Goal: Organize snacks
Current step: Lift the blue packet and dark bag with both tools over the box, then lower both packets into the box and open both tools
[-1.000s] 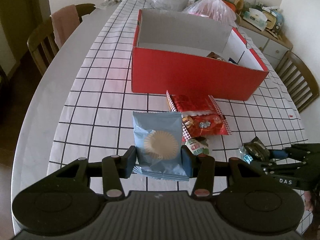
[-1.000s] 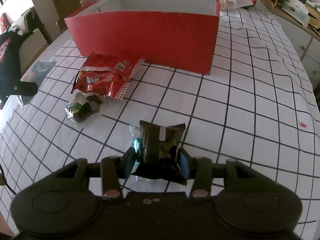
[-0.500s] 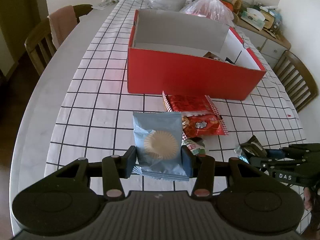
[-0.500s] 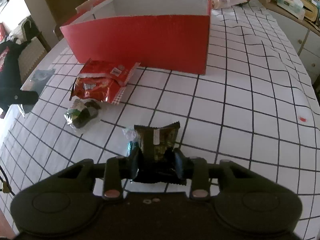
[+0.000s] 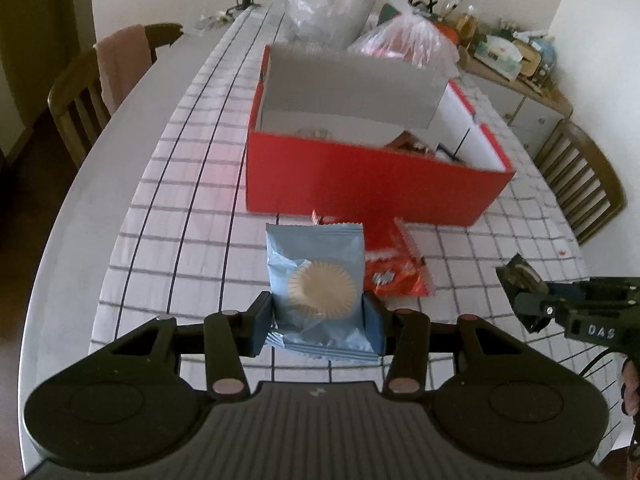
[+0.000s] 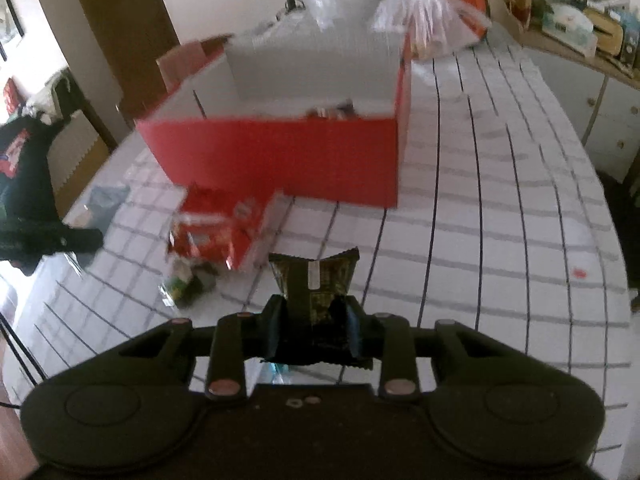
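Note:
My left gripper is shut on a light blue snack packet with a round biscuit picture, held above the table short of the red box. My right gripper is shut on a dark green-brown snack packet, also raised in front of the red box. It shows at the right of the left wrist view. A red snack bag lies on the cloth before the box, and shows in the right wrist view. A small green candy packet lies beside it.
The checked tablecloth covers a long table. The box holds a few snacks at its right end. Plastic bags stand behind the box. Wooden chairs stand at the left and right. A cluttered sideboard runs along the far right.
Both grippers have risen and moved toward the red box, each carrying its packet. The right gripper's dark packet has come off the table. The view into the box has opened up.

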Demonstrator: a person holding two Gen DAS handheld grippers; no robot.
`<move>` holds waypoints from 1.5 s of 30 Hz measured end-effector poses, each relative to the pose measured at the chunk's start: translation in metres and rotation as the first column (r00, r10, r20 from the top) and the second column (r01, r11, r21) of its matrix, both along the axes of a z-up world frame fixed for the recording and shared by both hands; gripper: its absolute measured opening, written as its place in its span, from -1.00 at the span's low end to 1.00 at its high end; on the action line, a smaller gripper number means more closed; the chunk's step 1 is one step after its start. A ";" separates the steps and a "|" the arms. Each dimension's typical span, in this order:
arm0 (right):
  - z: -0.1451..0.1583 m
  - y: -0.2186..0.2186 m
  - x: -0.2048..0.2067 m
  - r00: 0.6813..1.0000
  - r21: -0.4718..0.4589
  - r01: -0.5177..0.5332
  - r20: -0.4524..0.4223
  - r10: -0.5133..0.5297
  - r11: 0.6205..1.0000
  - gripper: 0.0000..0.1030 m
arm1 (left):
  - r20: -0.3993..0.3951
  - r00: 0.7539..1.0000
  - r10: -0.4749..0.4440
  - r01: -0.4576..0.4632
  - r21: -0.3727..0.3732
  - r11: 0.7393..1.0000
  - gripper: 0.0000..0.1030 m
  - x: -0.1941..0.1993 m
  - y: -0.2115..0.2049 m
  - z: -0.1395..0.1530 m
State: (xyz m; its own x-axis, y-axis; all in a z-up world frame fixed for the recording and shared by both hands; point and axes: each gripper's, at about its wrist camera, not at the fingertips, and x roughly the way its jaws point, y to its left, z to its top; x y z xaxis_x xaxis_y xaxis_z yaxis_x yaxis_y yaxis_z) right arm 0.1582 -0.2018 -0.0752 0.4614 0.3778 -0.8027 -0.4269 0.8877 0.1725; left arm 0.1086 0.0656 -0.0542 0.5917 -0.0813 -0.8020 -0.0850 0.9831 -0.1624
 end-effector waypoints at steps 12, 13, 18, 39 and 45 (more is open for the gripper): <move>0.074 0.022 0.044 0.987 0.000 -0.008 0.160 0.008 1.000 -0.42 | 0.116 0.992 -0.039 0.033 0.055 0.998 -0.10 0.048 -0.008 0.057; 0.078 0.026 0.049 0.986 -0.008 -0.006 0.169 0.007 1.000 -0.42 | 0.121 0.992 -0.045 0.038 0.063 0.997 -0.10 0.053 -0.009 0.059; 0.082 0.043 0.076 0.983 -0.037 0.010 0.185 -0.003 0.999 -0.42 | 0.121 0.991 -0.051 0.041 0.083 0.996 -0.10 0.084 -0.010 0.065; 0.025 0.081 0.138 0.993 -0.105 0.060 0.111 -0.048 0.993 -0.42 | -0.008 0.998 -0.056 0.057 0.113 0.992 -0.10 0.166 -0.022 0.010; 0.009 0.082 0.138 0.995 -0.111 0.066 0.079 -0.058 0.992 -0.42 | -0.040 0.997 -0.069 0.073 0.129 0.989 -0.10 0.170 -0.029 -0.004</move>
State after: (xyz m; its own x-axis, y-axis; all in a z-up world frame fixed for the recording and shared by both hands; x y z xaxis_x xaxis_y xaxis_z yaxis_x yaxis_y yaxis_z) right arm 0.2960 -0.1196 -0.0665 0.5417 0.2551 -0.8009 -0.3781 0.9249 0.0388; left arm 0.2791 0.0370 -0.0581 0.5592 -0.0154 -0.8289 -0.0176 0.9994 -0.0304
